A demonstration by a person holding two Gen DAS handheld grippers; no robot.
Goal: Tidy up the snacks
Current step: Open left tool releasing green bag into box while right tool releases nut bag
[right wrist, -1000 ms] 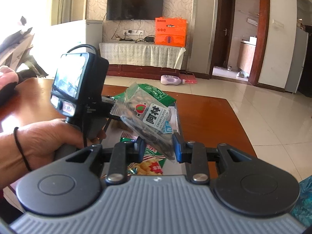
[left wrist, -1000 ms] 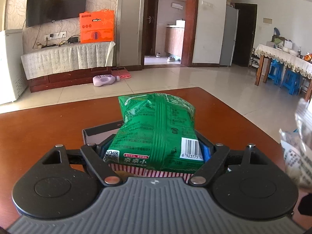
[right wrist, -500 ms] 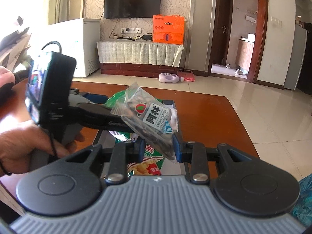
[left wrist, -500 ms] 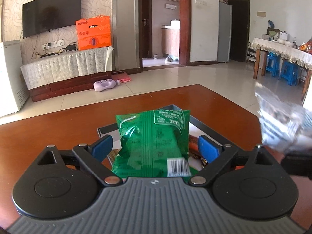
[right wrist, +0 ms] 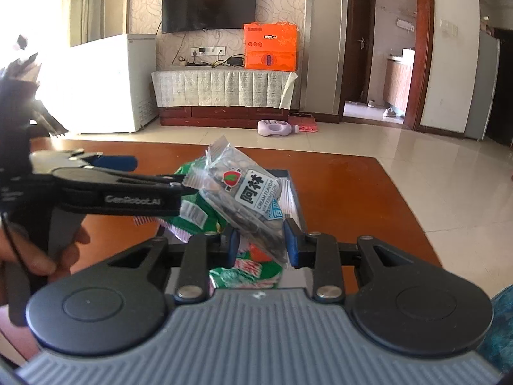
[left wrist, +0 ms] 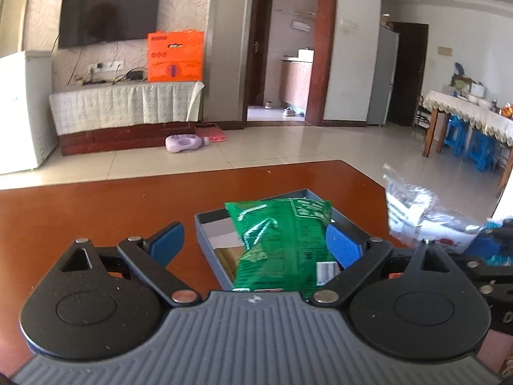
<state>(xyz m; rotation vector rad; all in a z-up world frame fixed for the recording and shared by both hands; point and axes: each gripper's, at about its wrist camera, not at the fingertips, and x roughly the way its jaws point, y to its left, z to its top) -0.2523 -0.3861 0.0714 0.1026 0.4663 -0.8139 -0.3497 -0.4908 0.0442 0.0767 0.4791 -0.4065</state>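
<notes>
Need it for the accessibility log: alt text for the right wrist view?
The right tool grips a clear packet of watermelon seeds above a grey tray on a brown wooden table. A green snack bag lies in the tray; the open left tool reaches in from the left.

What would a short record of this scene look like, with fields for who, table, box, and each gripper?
who: a person holding two handheld grippers
table: red-brown wood
box: grey tray on the table, holding snack packs
green snack bag: lying in the tray
left gripper: open, holding nothing
right gripper: shut on clear seed packet, above the tray
</notes>
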